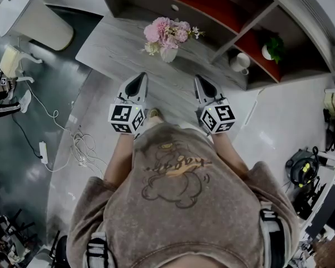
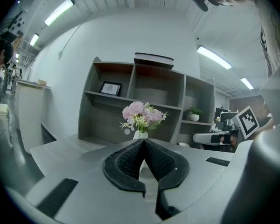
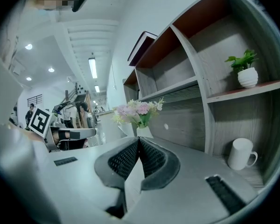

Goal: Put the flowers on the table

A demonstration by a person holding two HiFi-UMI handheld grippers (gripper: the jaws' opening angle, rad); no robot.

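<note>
A bunch of pink flowers stands upright in a small white vase on the grey table, just in front of the shelf unit. Both grippers hover short of it, apart from the vase. My left gripper points at the flowers and its jaws meet at the tip, with nothing between them. My right gripper is level with it on the right. Its jaws are also together and empty, and the flowers stand beyond them.
A grey shelf unit backs the table, with a white mug and a small potted plant in its right bays. A picture frame sits on a left shelf. Cables and a power strip lie on the floor at left.
</note>
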